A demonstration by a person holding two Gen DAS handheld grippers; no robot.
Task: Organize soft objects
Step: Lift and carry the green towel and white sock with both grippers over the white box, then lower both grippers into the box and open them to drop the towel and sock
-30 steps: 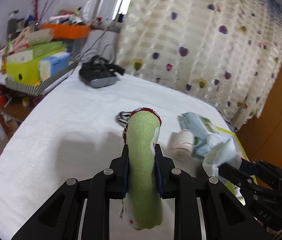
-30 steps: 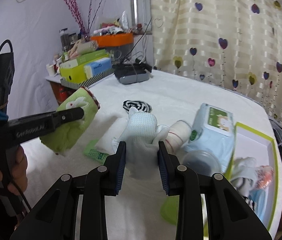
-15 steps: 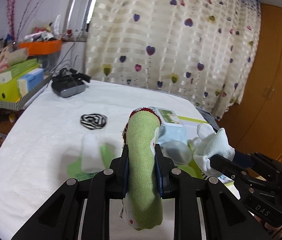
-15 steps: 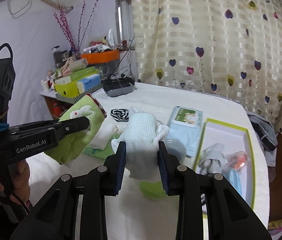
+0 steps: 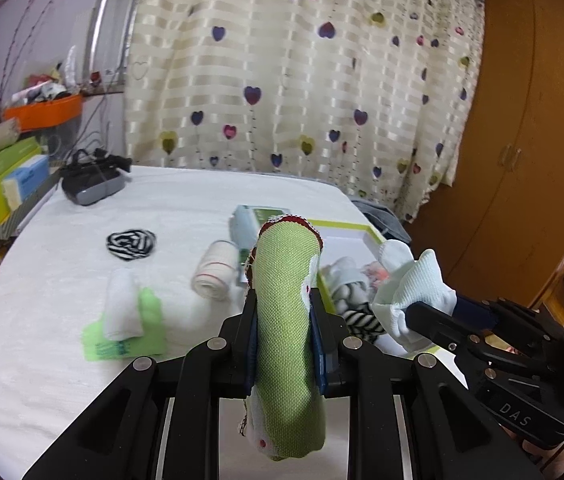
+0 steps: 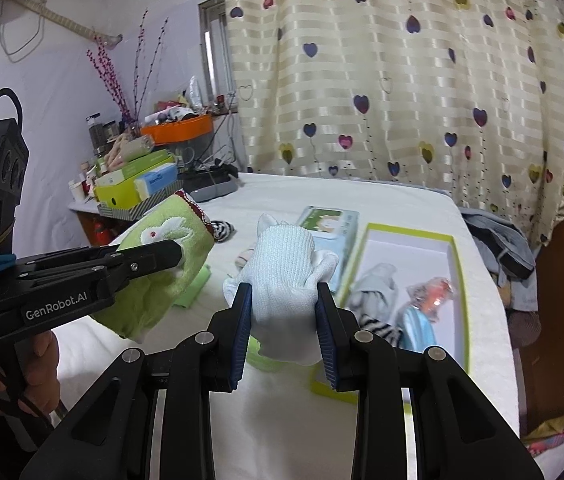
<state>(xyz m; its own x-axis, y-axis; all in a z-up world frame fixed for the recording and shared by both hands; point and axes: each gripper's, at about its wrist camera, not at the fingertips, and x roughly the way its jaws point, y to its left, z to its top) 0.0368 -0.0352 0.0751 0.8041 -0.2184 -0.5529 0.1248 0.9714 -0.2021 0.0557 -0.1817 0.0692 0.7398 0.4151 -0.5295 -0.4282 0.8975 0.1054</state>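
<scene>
Left gripper (image 5: 284, 340): clamped on green rabbit towel (image 5: 286, 320). Right gripper (image 6: 283, 330): clamped on white sock (image 6: 286, 276), green-rimmed box (image 6: 458, 280) at two o'clock. Boxed: several items. Outstanding: striped roll (image 5: 131, 243), bandage roll (image 5: 214, 274).

A heart-print curtain (image 6: 402, 80) hangs behind the white bed (image 5: 42, 288), beside a wooden wardrobe (image 5: 522, 140).

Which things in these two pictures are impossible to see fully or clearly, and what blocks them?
- Box contents, left wrist view: the green cloth in the left gripper hides most of them.
- Box near corner, right wrist view: the right gripper and its white sock cover it.
- Pale roll, left wrist view: blurred, kind unclear.
- Shelf clutter, right wrist view: too small to name.
</scene>
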